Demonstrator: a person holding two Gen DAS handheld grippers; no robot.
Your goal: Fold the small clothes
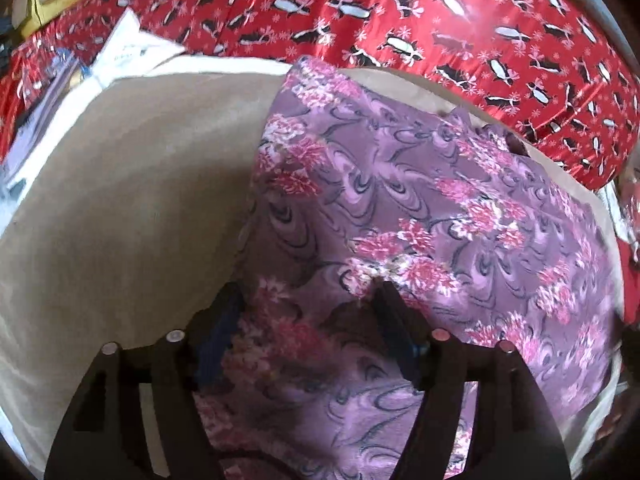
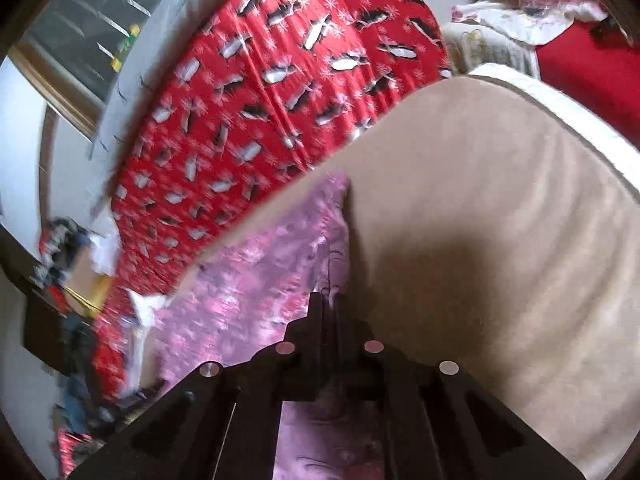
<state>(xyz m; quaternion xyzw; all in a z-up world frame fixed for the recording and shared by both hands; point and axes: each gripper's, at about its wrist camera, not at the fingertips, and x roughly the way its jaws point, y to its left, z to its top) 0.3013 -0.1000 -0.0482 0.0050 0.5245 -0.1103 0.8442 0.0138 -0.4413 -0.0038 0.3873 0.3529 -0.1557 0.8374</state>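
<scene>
A purple garment with pink flowers (image 1: 400,184) lies spread on a beige padded surface (image 1: 140,184). My left gripper (image 1: 306,300) hangs open just above the garment's near part. Its left finger stands at the cloth's left edge and its right finger over the flowered cloth, with fabric lying between them. In the right wrist view the same garment (image 2: 260,272) runs along the left edge of the beige pad (image 2: 480,220). My right gripper (image 2: 329,298) is shut on the garment's edge, and a fold of cloth rises into its closed tips.
A red sheet printed with penguins (image 1: 400,8) covers the bed beyond the pad (image 2: 260,100). White papers or bags (image 1: 132,48) lie at the pad's far left corner. Pale cloths (image 2: 500,24) sit at the upper right, and mixed clutter (image 2: 64,248) at the left by a window.
</scene>
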